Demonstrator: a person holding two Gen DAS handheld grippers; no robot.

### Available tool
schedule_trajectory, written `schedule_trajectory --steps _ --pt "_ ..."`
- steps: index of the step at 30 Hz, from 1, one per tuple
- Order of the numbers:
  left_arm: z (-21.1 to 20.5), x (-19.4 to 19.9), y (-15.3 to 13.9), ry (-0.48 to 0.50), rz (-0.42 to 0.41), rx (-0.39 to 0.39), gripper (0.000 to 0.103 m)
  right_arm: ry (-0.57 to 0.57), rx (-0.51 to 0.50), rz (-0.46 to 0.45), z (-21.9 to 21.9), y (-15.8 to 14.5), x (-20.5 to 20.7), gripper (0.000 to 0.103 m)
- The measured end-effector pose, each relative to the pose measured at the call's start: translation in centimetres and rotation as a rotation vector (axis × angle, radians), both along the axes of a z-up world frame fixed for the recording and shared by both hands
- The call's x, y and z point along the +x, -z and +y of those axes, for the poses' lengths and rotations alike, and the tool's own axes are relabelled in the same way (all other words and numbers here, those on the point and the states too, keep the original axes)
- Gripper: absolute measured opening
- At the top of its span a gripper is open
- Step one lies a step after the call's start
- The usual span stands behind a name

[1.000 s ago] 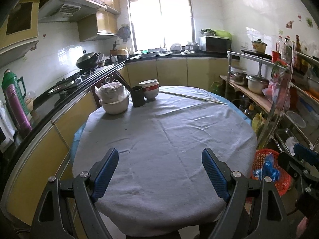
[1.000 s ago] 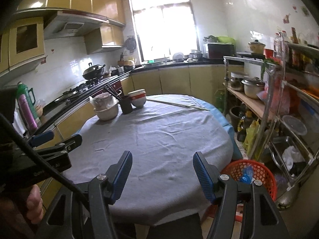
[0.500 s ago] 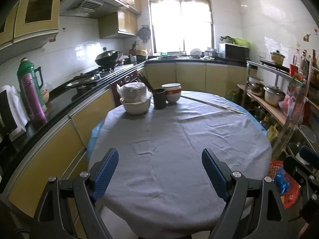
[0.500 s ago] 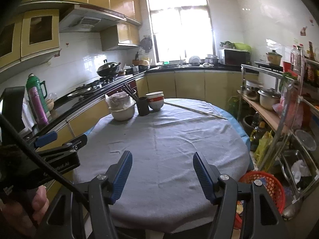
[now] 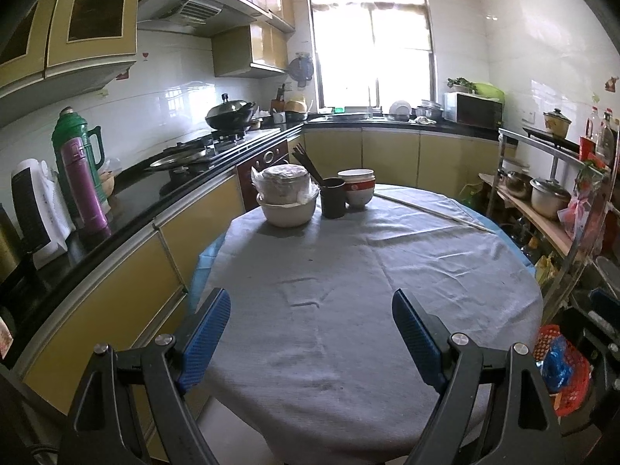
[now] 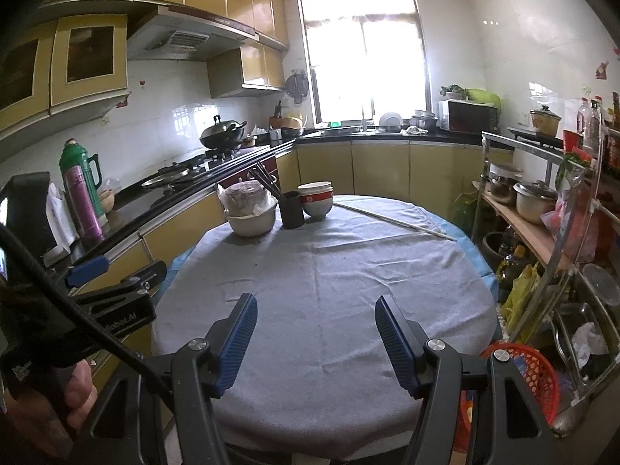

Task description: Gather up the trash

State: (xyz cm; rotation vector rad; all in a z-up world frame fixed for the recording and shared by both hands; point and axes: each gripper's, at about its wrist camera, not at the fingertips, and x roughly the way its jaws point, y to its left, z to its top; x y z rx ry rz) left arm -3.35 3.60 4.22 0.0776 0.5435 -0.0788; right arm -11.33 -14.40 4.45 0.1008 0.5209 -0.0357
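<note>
A round table under a grey cloth point(image 5: 368, 290) point(image 6: 321, 290) fills both views. At its far side stand a white bowl wrapped in plastic point(image 5: 286, 197) point(image 6: 250, 209), a dark cup with chopsticks point(image 5: 332, 197) point(image 6: 291, 209) and stacked red-and-white bowls point(image 5: 356, 190) point(image 6: 317, 199). A red basket with a blue bag point(image 5: 562, 368) point(image 6: 529, 372) sits on the floor at the table's right. My left gripper point(image 5: 310, 333) hangs open over the near cloth, with nothing between its fingers. My right gripper point(image 6: 316, 333) is open too, less wide, also holding nothing. The left gripper's body point(image 6: 112, 302) shows at the left of the right wrist view.
A black counter point(image 5: 128, 209) with a stove, a wok point(image 5: 228, 114) and a green and a purple flask point(image 5: 79, 178) runs along the left. A metal shelf rack point(image 6: 542, 224) with pots and bottles crowds the right. A long thin stick point(image 5: 434, 209) lies on the far cloth.
Both grippers have drawn back and tilted up, so the table looks farther and more wall and window shows. The red basket has slid toward the frame edge. The jaws have kept their width.
</note>
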Motion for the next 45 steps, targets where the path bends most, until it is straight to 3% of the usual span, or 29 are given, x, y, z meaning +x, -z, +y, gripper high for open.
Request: schedule_trajectory --steps 45 --pt "0.5 0.3 0.3 -0.015 0.016 0.003 0.086 -0.022 0.002 0.000 1.2 0.2 0.4 0.067"
